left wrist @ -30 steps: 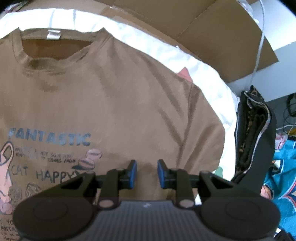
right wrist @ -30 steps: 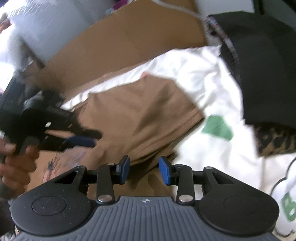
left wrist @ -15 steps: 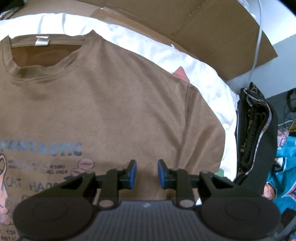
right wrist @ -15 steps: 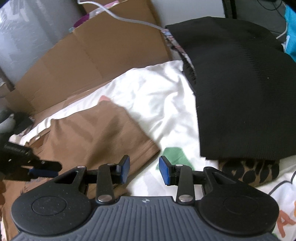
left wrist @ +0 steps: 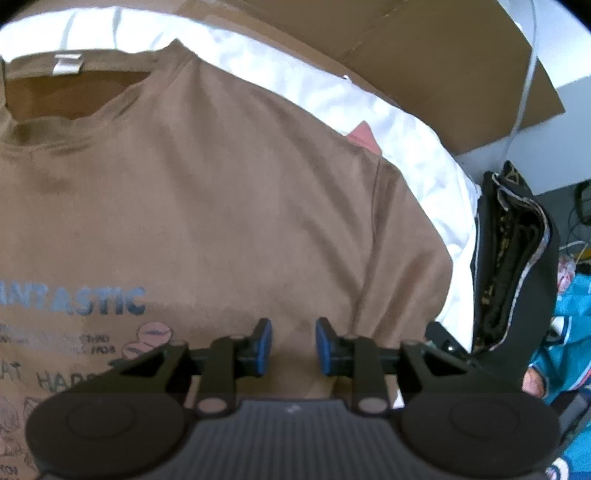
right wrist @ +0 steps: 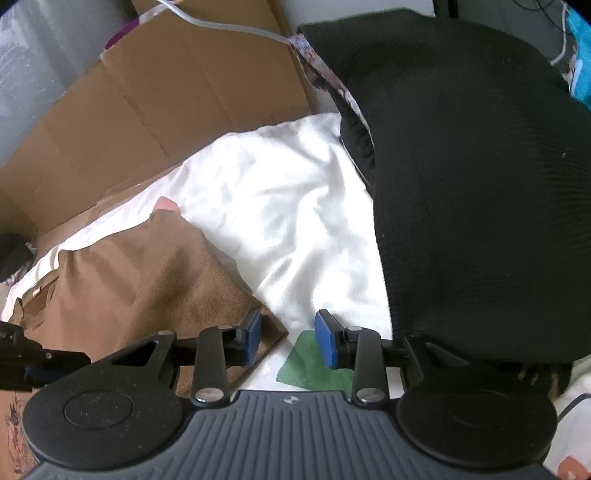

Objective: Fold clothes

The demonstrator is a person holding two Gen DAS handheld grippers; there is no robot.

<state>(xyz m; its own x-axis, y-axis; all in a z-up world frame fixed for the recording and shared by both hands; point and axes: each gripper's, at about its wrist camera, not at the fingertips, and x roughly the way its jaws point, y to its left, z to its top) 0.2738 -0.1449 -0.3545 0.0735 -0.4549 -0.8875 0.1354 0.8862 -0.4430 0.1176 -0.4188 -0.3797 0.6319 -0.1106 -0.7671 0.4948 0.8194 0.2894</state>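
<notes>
A brown T-shirt (left wrist: 221,206) with a blue "FANTASTIC" print lies flat, front up, on a white sheet (left wrist: 417,147). My left gripper (left wrist: 293,347) hovers over its lower chest, open, with only shirt cloth showing through the gap. In the right wrist view the shirt's short sleeve (right wrist: 166,280) lies on the white sheet (right wrist: 280,206). My right gripper (right wrist: 290,339) hangs open low over the sleeve's hem corner, its left pad above the brown cloth and its right pad above the sheet. The left gripper (right wrist: 37,362) shows at the left edge there.
A stack of folded dark clothes (right wrist: 480,203) with a black top piece lies right of the sleeve, close to my right finger. Flattened cardboard (right wrist: 177,96) with a white cable (right wrist: 229,26) lies behind. A green patch (right wrist: 310,365) marks the sheet. Teal cloth (left wrist: 569,325) lies far right.
My right gripper has swung right and come down, from over the shirt's body to the sleeve's hem corner. The left gripper has barely moved; the shirt sits slightly further left in its view.
</notes>
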